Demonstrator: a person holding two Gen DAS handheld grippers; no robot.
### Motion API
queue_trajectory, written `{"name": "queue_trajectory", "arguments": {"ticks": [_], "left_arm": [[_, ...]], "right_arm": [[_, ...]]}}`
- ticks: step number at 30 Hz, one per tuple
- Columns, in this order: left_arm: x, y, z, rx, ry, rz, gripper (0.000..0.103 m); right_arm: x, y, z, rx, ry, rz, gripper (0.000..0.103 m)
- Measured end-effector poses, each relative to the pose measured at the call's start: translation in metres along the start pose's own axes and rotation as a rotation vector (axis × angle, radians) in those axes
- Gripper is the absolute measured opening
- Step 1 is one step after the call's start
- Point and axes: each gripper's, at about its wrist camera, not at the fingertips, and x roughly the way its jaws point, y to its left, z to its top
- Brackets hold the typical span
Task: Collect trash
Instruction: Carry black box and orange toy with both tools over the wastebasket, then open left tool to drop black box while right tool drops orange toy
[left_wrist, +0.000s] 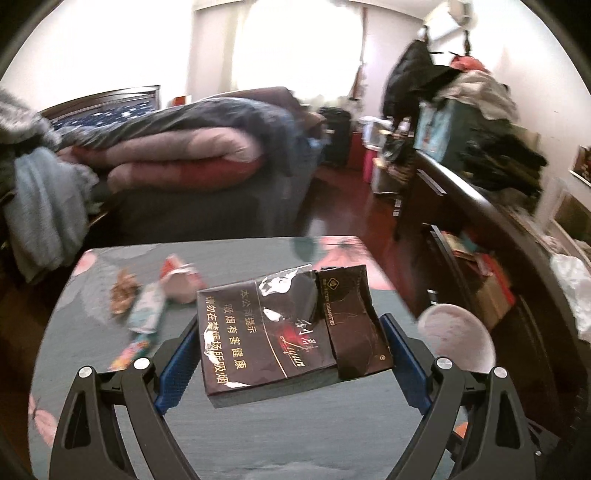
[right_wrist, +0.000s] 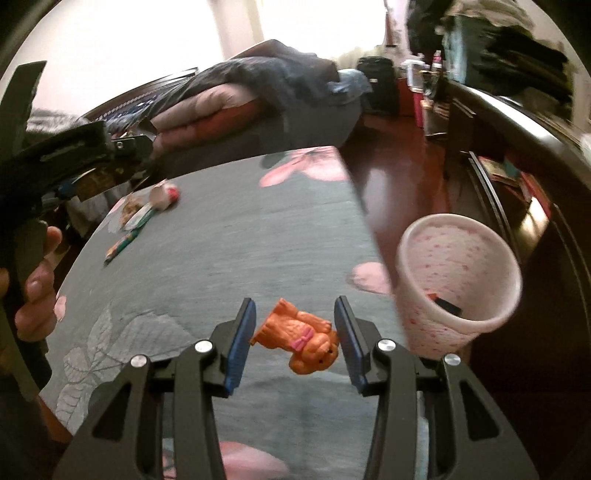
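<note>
My left gripper (left_wrist: 291, 339) squeezed a torn dark cardboard cigarette box (left_wrist: 284, 328). My right gripper (right_wrist: 294, 343) seemed to pinch a small orange toy dog (right_wrist: 299, 336), the pink paper cup (right_wrist: 458, 284) just right of it.

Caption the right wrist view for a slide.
Right gripper clamps an orange toy dog above the grey floral tablecloth, beside a pink-dotted bin.

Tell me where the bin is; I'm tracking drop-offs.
Right wrist view: the bin stands right of the table, beside the right gripper.
</note>
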Motion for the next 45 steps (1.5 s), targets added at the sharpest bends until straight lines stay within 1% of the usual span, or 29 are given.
{"name": "queue_trajectory", "arguments": {"ticks": [5,10,16,22,29,35,41,45], "left_arm": [[0.001,-0.049,0.005,0.069,-0.001,-0.099,0.091],[0.01,-0.093,0.007,0.13,0.005,-0.168,0.091],[0.029,-0.138,0.007,0.192,0.029,-0.233,0.091],[0.051,-0.169,0.004,0.235,0.06,-0.275,0.091],[0.079,-0.198,0.001,0.295,0.088,-0.285,0.091],[0.116,-0.221,0.0,0.333,0.15,-0.287,0.091],[0.151,-0.243,-0.002,0.363,0.195,-0.281,0.091],[0.168,-0.253,-0.001,0.376,0.217,-0.283,0.091]], "right_arm": [[-0.015,-0.036,-0.002,0.061,-0.028,-0.042,0.045],[-0.022,-0.07,-0.003,0.112,-0.044,-0.09,0.045],[-0.025,-0.104,-0.004,0.165,-0.059,-0.145,0.045],[-0.018,-0.135,-0.002,0.212,-0.065,-0.198,0.045],[0.001,-0.167,0.002,0.26,-0.063,-0.24,0.045],[0.021,-0.181,0.007,0.265,-0.068,-0.275,0.045],[0.05,-0.199,0.013,0.271,-0.055,-0.283,0.045],[0.069,-0.211,0.017,0.278,-0.047,-0.286,0.045]]}}
